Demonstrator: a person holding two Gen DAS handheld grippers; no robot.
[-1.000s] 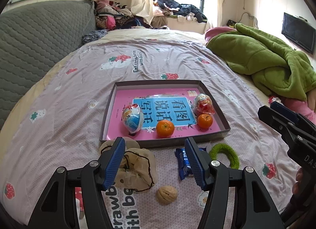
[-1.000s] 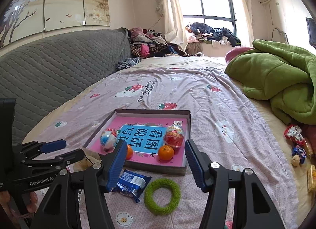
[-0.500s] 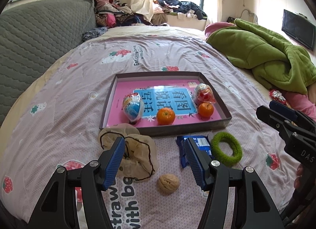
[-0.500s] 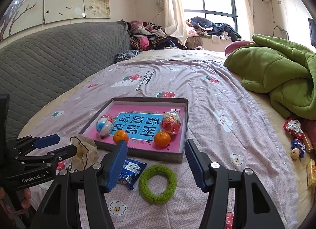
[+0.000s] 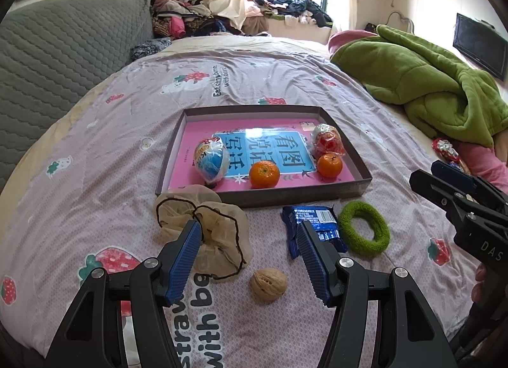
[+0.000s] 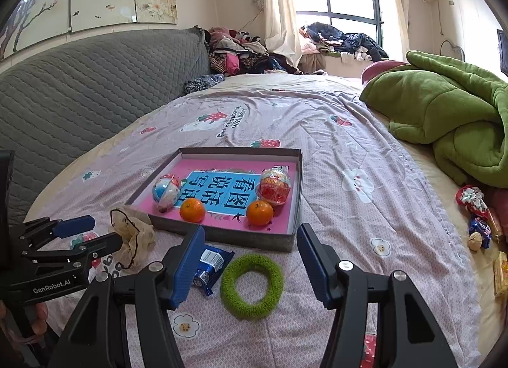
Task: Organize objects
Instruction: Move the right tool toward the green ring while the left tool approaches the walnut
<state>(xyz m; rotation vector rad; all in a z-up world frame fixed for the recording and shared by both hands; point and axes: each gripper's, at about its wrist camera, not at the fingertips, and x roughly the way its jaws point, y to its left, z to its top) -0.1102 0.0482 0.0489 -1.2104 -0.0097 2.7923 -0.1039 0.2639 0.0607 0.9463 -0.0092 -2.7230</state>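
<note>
The left gripper (image 5: 249,258) has black, angular plastic arms ending in two fingers (image 5: 185,260) faced with ribbed blue pads. A silver screw head sits at each pivot, two per side. The right gripper (image 6: 249,261) is built the same way: black arms, blue ribbed pads, silver screws. Seen from the side, the left unit's black body carries white "GenRobot.AI" lettering, while the right unit's body shows white letters "DAS". Bare skin of the holding hand (image 6: 38,317) shows beneath.
</note>
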